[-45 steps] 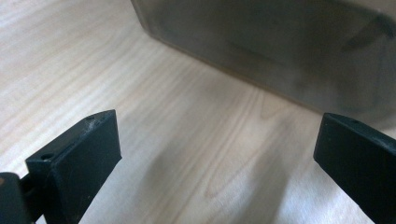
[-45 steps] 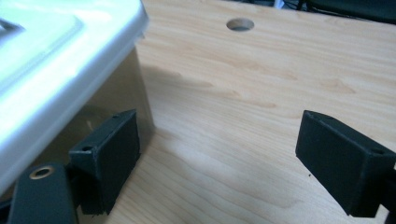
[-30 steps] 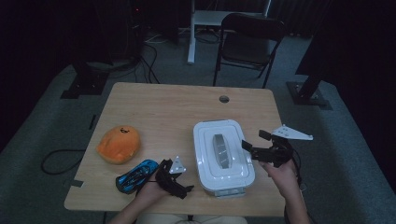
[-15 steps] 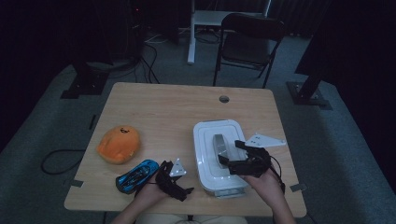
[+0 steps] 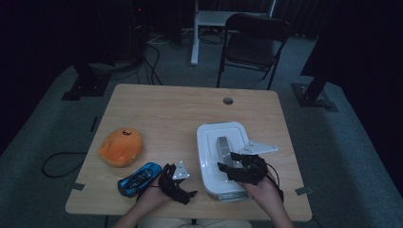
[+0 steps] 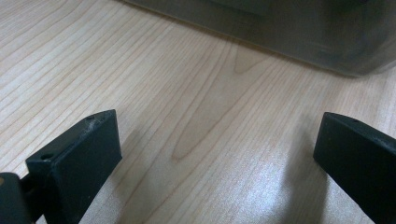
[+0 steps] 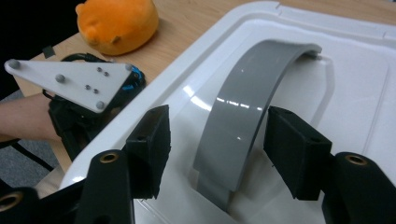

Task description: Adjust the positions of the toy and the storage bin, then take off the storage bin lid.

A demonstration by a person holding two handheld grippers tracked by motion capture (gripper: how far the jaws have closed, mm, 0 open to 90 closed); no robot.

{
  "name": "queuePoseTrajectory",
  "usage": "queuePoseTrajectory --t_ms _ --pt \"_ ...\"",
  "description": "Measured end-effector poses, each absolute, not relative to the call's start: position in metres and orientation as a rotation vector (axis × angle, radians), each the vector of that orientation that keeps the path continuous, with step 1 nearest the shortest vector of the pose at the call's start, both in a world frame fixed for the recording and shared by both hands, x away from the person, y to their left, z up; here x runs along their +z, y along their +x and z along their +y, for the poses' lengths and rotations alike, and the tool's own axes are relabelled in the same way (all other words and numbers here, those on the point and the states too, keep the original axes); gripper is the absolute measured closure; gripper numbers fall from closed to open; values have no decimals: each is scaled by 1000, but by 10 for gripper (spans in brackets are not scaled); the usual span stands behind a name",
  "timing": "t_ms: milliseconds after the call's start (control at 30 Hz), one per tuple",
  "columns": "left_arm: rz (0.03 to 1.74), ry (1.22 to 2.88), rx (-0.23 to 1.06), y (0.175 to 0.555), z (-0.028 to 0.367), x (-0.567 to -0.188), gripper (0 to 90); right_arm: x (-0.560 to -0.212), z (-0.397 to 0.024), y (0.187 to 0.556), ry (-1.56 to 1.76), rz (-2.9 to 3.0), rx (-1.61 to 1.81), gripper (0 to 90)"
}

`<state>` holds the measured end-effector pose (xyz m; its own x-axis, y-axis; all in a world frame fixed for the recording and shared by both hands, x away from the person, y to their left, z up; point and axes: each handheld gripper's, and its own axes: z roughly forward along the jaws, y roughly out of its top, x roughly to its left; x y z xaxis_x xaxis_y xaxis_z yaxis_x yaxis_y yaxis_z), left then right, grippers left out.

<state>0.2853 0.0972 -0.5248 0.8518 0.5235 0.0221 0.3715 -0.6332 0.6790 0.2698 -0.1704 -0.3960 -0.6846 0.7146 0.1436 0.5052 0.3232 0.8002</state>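
The grey handle (image 7: 252, 116) arches up from the middle of the white lid (image 5: 209, 142) of the box (image 5: 215, 183), which sits on the right half of the table (image 5: 166, 109), close to its near edge. A second ago your right gripper (image 7: 215, 154) hung off to the right of the box with its jaws spread wide; now it has come in over the lid, and its jaws have just been closing with the handle between them. In the right gripper view a gap shows on each side of the band, so the pads do not press it yet. That puts you one squeeze short of a hold on the lid.

The handle is a smooth, glossy, curved strip, broad and thin, joined to the lid at both ends; the lid is shiny white plastic with a raised rim.

Your left gripper (image 6: 215, 154) rests low over bare wood beside the box, jaws wide and holding nothing. The blue toy car (image 5: 139, 178) lies just beside that hand, and the orange plush (image 5: 120, 146) sits farther left.
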Motion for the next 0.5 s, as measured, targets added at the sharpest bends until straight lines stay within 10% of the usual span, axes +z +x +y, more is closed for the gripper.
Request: queuePoseTrajectory --t_ms 500 --pt "646 2326 283 285 97 -525 12 -400 -166 268 1077 2337 1221 624"
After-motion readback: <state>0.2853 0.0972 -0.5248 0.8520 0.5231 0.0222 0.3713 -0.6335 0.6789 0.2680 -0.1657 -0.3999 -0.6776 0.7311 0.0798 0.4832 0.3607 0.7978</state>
